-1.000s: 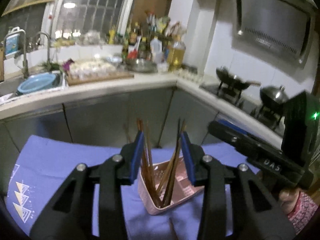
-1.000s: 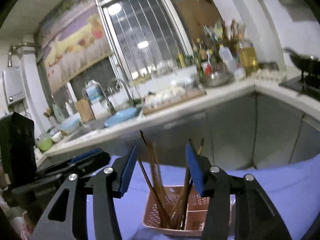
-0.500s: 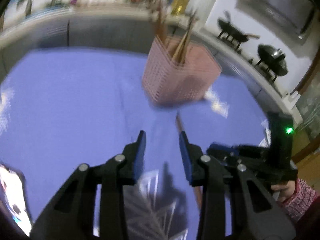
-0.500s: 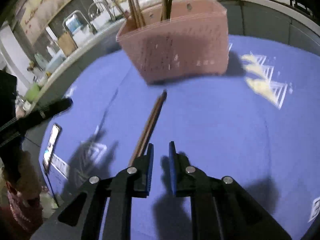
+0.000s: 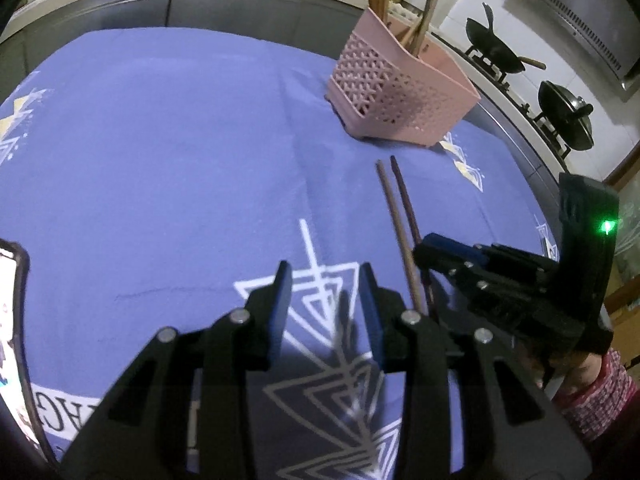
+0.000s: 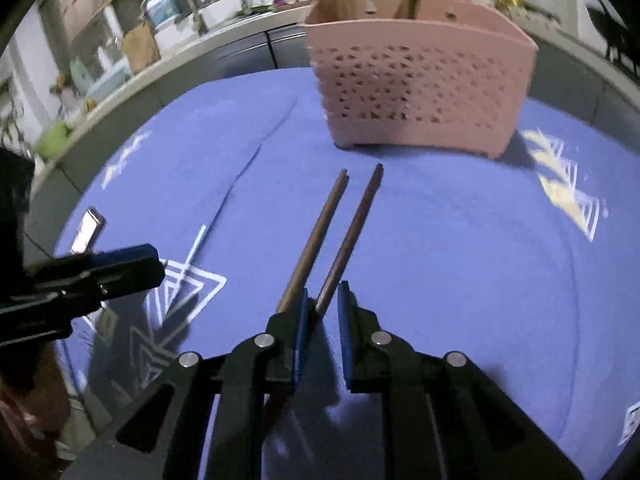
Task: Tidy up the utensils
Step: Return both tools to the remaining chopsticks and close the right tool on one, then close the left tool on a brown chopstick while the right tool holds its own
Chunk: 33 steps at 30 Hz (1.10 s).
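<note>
Two brown chopsticks [image 6: 320, 232] lie side by side on the blue tablecloth [image 6: 440, 260], pointing at a pink perforated basket [image 6: 420, 88] that holds several upright chopsticks [image 5: 420, 24]. My right gripper [image 6: 322, 292] sits low at their near ends, its jaws closing. The right-hand chopstick [image 6: 352, 232] runs into the narrow gap between them, with room still beside it. The other one passes under the left finger. My left gripper [image 5: 324, 276] hovers open over the cloth's white triangle print, nothing between its fingers, just left of the chopsticks [image 5: 396, 216] and the right gripper [image 5: 424, 248].
A phone [image 6: 88, 232] lies near the cloth's left edge. Two woks [image 5: 496, 52] stand on a stove behind the basket [image 5: 400, 96]. A grey counter with a sink and bottles runs along the back. A patterned sleeve [image 5: 600, 400] shows at the right.
Both grippers have come down from above the basket to just over the cloth. The right jaws have narrowed from wide to a small gap around a chopstick end.
</note>
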Available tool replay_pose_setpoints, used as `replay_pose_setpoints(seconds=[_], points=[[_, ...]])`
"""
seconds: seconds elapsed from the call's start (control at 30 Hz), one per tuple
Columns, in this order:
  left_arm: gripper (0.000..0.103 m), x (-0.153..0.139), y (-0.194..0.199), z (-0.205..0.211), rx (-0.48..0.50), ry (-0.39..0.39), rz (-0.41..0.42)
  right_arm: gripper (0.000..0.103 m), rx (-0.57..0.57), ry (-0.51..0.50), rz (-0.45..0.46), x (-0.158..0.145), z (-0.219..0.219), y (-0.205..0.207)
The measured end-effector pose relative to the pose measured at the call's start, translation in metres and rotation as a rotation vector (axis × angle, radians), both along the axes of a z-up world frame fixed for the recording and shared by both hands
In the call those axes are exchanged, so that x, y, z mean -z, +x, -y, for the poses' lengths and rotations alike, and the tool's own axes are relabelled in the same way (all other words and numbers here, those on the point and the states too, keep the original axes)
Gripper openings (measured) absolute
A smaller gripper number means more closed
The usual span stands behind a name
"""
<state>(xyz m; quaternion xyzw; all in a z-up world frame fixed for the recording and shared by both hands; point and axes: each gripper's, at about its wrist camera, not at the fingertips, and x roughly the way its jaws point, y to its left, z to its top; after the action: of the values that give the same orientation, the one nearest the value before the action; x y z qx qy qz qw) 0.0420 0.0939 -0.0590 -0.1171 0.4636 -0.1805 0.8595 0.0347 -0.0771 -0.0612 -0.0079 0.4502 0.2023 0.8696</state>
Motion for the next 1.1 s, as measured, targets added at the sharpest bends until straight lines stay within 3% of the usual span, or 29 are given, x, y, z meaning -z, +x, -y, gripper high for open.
replay_pose_setpoints(seconds=[0.17,0.3,0.57,0.6,0.63,0.73,0.9,1.03,1.1], points=[[0.033,0.002,0.002,0.015,0.024,0.011,-0.011,0.005,0.032,-0.034,0.020,0.003,0.015,-0.003],[0.033,0.003,0.007,0.033,0.062,0.026,-0.024,0.005,0.119,-0.001,0.006,0.008,0.061,-0.014],[0.032,0.010,0.019,0.097,0.143,0.173,-0.002,0.005,0.171,0.007,0.004,0.016,0.111,-0.047],[0.029,0.011,0.019,0.102,0.147,0.194,0.003,0.005,0.162,0.023,-0.001,0.017,0.113,-0.050],[0.009,0.012,0.019,0.106,0.148,0.228,0.013,0.005,0.155,0.037,-0.004,0.017,0.113,-0.051],[0.006,0.013,0.021,0.103,0.157,0.220,0.008,0.007,0.138,0.076,-0.007,0.019,0.117,-0.049],[0.006,0.014,0.008,0.087,0.176,0.215,-0.007,0.015,0.145,0.107,-0.011,0.013,0.117,-0.031],[0.008,0.014,0.001,0.078,0.173,0.235,-0.012,0.037,0.138,0.094,0.011,0.009,0.111,-0.017],[0.008,0.014,0.004,0.077,0.176,0.244,-0.013,0.038,0.135,0.081,0.015,0.009,0.107,-0.009]])
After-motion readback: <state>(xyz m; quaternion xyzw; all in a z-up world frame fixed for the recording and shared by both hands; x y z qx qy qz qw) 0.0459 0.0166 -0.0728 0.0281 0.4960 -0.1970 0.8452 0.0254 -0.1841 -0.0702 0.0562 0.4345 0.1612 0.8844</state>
